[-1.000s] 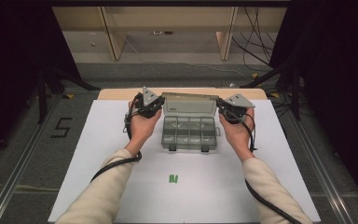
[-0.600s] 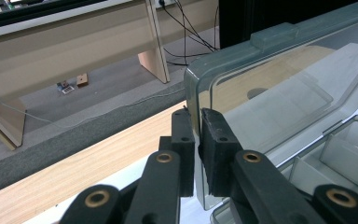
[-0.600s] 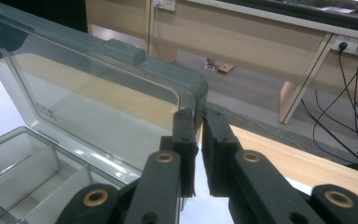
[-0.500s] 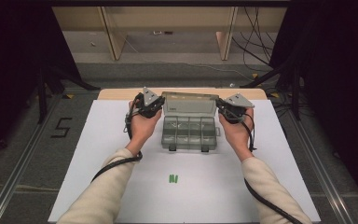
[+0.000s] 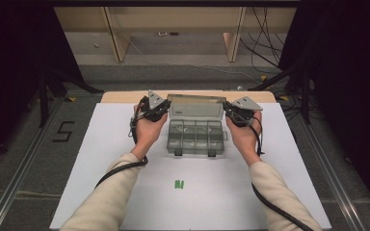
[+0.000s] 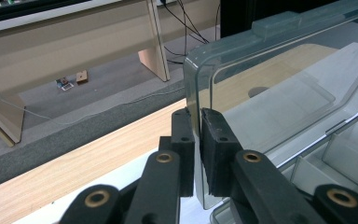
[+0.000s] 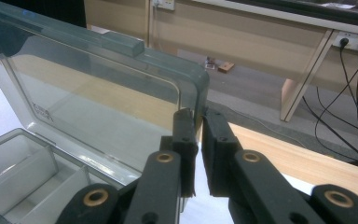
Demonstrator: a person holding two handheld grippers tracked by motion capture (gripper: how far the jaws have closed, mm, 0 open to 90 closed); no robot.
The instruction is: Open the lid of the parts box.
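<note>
Centrally on the worktop stood the organizer box, its lid raised. Left gripper and right gripper fingers each clamped a lid edge. Two green pieces lay nearer the person, well apart from the box.

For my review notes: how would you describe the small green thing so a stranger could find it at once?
Start at the white table top and find the clear plastic box with its lid raised, held at either side by the two grippers. Come toward the person from the box's front edge: the small green pieces lie alone on the bare white surface between the forearms, the only green there.
</note>
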